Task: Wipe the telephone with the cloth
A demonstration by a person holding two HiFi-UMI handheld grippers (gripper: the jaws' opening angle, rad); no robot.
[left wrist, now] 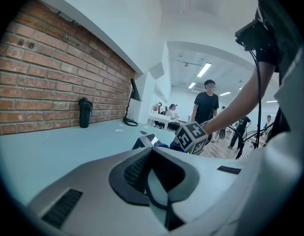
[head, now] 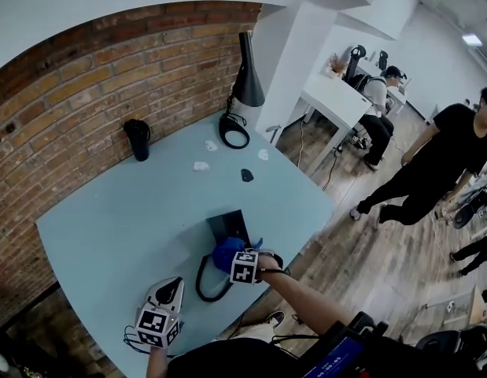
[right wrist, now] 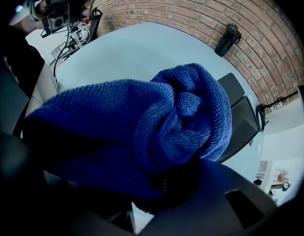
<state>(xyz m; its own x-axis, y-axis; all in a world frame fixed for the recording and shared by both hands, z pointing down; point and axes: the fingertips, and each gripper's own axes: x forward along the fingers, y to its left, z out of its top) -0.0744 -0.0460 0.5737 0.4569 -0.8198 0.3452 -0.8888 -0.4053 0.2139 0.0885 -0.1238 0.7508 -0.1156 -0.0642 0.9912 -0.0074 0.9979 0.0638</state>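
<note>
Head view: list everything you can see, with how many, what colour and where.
table: one, pale blue, against the wall
wall: one, red brick, behind the table
phone: one, dark, near the table's near edge
cloth: one, blue, bunched over the phone
bottle: one, black, upright by the wall
lamp: one, black, at the table's far end
scraps: three, white, near the lamp
small object: one, black, beside the scraps; cannot tell what it is
people: at least two, one in black standing, one seated, off to the right
left gripper: one, grey, jaws together, empty, by the near edge
right gripper: one, shut on the cloth, pointing down
</note>
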